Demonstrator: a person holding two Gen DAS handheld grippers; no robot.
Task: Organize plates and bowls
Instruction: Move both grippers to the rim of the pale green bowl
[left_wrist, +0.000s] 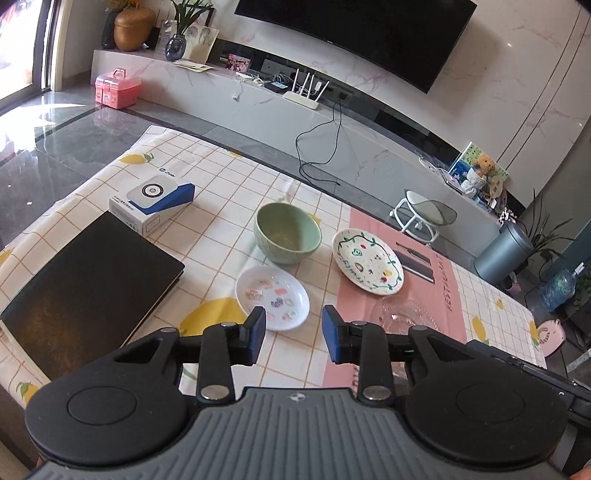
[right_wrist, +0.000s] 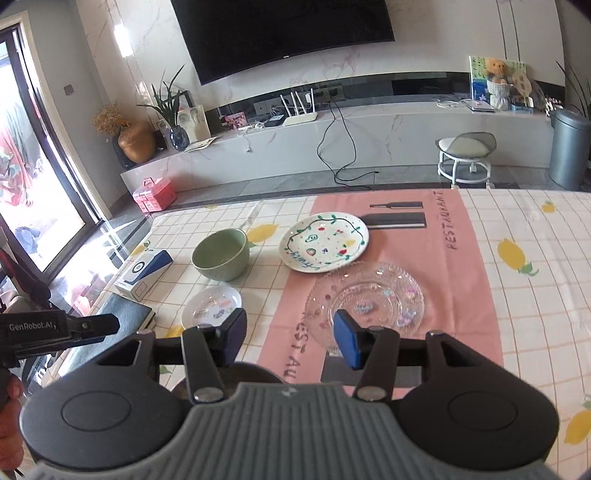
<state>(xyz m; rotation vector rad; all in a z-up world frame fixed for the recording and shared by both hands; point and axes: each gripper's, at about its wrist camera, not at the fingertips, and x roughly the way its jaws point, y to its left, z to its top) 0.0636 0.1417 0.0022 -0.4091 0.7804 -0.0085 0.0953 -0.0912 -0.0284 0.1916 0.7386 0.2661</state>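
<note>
A green bowl (left_wrist: 287, 232) (right_wrist: 221, 253) stands upright on the checked tablecloth. Right of it lies a white plate with a green vine pattern (left_wrist: 367, 262) (right_wrist: 325, 246). A small white plate with coloured stickers (left_wrist: 272, 297) (right_wrist: 211, 306) lies in front of the bowl. A clear glass plate (right_wrist: 365, 301) (left_wrist: 404, 315) rests on the pink mat. My left gripper (left_wrist: 293, 332) hangs open over the near edge of the small plate, nothing between its fingers. My right gripper (right_wrist: 290, 334) is open above the mat, just left of the glass plate, holding nothing.
A black book (left_wrist: 88, 280) and a white-and-blue box (left_wrist: 153, 201) lie at the table's left. The other hand's gripper (right_wrist: 55, 332) shows at the left edge of the right wrist view. Past the table's far edge are floor, a white stool (right_wrist: 465, 155) and a TV bench.
</note>
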